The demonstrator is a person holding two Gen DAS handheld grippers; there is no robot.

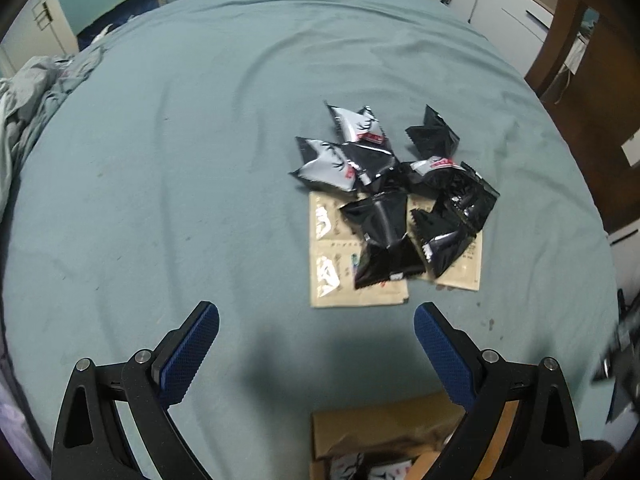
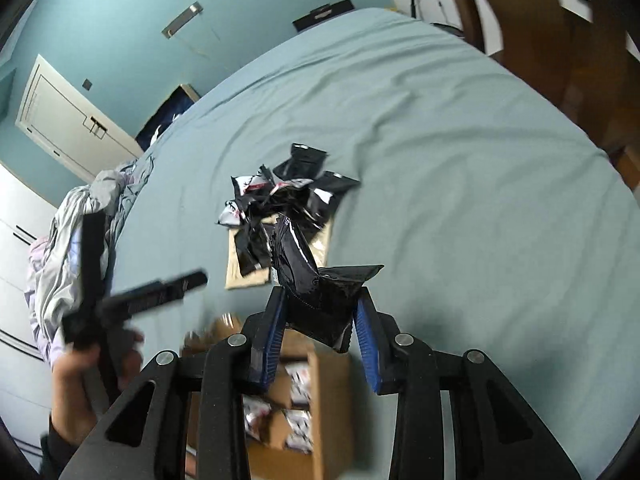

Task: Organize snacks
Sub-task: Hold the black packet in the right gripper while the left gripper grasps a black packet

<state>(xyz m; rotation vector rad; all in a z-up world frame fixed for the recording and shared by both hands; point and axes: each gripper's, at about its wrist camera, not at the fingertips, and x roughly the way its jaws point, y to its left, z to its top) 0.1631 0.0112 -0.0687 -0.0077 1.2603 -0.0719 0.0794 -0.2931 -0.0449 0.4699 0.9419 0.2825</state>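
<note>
Left tool: blue ribbed pads spread wide, nothing between them, hanging over bare teal sheet of the bed, short of the pile. Just beyond it, the heap of glossy black-and-silver foil snack packets lies loosely stacked across two flat tan paper sachets; packets overlap at odd angles, several only propped on neighbours. Risk 1: any reach into this heap with wide jaws could catch two packets at once or drag the sachets underneath, scattering the pile over the sheet. Below, at the near edge, the open brown cardboard box with inner compartments already holds a few packets; which compartments are full I cannot tell, the view being blurred. Right tool: clenched on one crumpled black foil packet, carried above the box edge, clear of the bed. The grip sits at the packet's lower part, while most of the bag juts out past the fingertips and appears tilted. Risk 2: slick foil plus an off-centre pinch means the packet may slip or swing during a fast carry and drop outside the box. Risk 3: a bulging, air-filled bag may catch on a divider and rest on top rather than settle in. Risk 4: the person's hand on the left tool's handle is close to the box, so the two tools could clash.
</note>
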